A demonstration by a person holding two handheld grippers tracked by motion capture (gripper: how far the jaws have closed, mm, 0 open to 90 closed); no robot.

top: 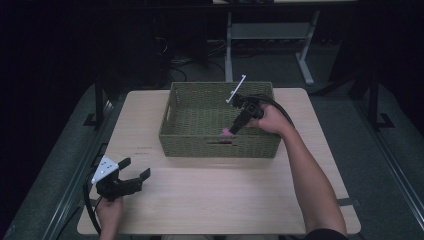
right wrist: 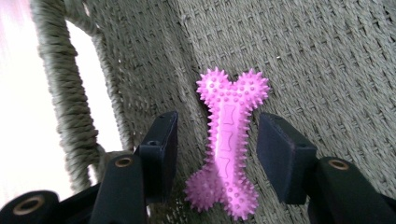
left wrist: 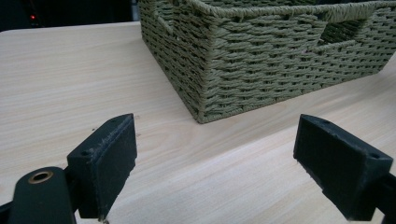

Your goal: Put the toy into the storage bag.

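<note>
— Reaching down into the olive-green woven rectangular basket (top: 218,145), the right tongs (top: 231,131) are seen near its near wall, beside the handle slot. What is found between the jaws?

— A bright pink spiky rubber bone-shaped toy (right wrist: 227,147) is framed there in the right gripper view. It lies on the woven floor of the basket, close to the wall with the handle opening. The jaws are set narrowly apart, one on each side of the toy's shaft, and a sliver of gap is visible on both sides, so the toy is not clamped.

— And the left tongs (top: 136,167)?

— They are held low over the pale wooden surface (top: 215,195) at its near left corner, well apart from the basket. The jaws are spread wide, and nothing is held between them. In the left gripper view, the basket's near left corner is seen beyond them.
</note>
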